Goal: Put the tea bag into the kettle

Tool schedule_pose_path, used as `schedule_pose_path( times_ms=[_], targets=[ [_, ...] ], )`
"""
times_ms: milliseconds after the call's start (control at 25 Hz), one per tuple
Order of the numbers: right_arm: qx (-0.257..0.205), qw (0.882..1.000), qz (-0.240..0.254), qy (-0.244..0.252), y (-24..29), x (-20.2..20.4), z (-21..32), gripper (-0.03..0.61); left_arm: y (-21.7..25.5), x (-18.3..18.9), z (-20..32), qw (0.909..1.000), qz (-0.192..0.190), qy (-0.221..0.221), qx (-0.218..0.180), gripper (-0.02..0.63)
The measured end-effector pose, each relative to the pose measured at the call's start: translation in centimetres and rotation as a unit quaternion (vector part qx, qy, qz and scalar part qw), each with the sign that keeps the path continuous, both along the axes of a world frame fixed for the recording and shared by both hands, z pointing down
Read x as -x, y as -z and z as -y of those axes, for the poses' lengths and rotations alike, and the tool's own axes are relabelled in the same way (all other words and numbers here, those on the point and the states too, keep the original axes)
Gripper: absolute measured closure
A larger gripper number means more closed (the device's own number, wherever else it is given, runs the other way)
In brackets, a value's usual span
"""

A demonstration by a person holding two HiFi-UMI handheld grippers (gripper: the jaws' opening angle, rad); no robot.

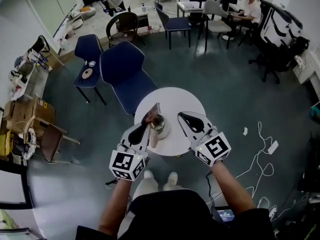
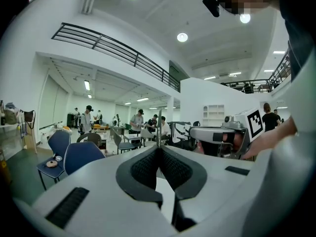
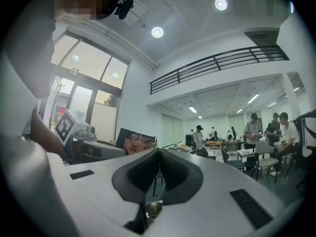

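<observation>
The tea bag [image 1: 151, 114] is pinched edge-on in the left gripper [image 1: 146, 125], whose 2 jaws are clamped on it, right at the left rim of the kettle [image 1: 159, 122]. The kettle sits on a round white table [image 1: 175, 99]. The right gripper [image 1: 183, 117] is off to the kettle's right, jaws closed together with nothing in them.

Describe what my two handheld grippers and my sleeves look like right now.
Both the left gripper and the right gripper have pale grey plastic bodies ending in black, ribbed tongs. Each carries a white cube printed with black square markers. The person wears a black short-sleeved top.
</observation>
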State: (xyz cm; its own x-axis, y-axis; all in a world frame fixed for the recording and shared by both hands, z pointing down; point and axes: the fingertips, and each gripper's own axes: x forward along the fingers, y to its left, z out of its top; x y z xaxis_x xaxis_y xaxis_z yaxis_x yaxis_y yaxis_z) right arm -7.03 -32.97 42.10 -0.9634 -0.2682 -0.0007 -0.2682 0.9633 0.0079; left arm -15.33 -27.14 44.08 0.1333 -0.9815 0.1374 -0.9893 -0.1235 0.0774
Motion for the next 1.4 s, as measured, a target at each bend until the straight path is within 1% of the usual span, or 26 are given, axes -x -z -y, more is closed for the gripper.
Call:
schedule_pose_path(
  times_ms=[200,400,600,760,960,1080,1240,1400],
  targets=[
    [0.002,1.0,-0.003,-0.011,-0.5,-0.4,1.9,0.561,-1.4,0.5,1.6,0.9998,0.006,-0.007,0.017,0.598],
    [-0.001,1.0,-0.008,-0.026,-0.5,0.5,3.5,0.561,-2.9,1.6,3.1,0.9993,0.01,-0.021,0.03,0.598],
    [-0.007,0.999,-0.018,-0.032,-0.1,2.6,4.4,0.561,-4.9,3.5,4.5,0.997,0.024,-0.04,0.062,0.598],
    [-0.002,0.999,-0.02,-0.046,-0.6,4.2,5.9,0.561,-7.5,4.9,5.7,0.9926,0.046,-0.062,0.094,0.598],
    [0.003,0.998,-0.026,-0.061,-1.2,6.2,7.9,0.561,-10.3,6.6,7.2,0.9843,0.069,-0.099,0.129,0.598],
    [0.005,0.997,-0.029,-0.073,-1.4,6.9,8.9,0.561,-12.2,7.1,7.8,0.9769,0.091,-0.121,0.151,0.598],
    [0.004,0.996,-0.034,-0.086,-1.5,7.3,9.9,0.561,-14.3,7.8,8.6,0.9676,0.114,-0.134,0.181,0.598],
    [0.005,0.994,-0.035,-0.099,-1.9,7.9,10.6,0.561,-16.5,8.4,9.2,0.9557,0.141,-0.155,0.207,0.598]
  ],
)
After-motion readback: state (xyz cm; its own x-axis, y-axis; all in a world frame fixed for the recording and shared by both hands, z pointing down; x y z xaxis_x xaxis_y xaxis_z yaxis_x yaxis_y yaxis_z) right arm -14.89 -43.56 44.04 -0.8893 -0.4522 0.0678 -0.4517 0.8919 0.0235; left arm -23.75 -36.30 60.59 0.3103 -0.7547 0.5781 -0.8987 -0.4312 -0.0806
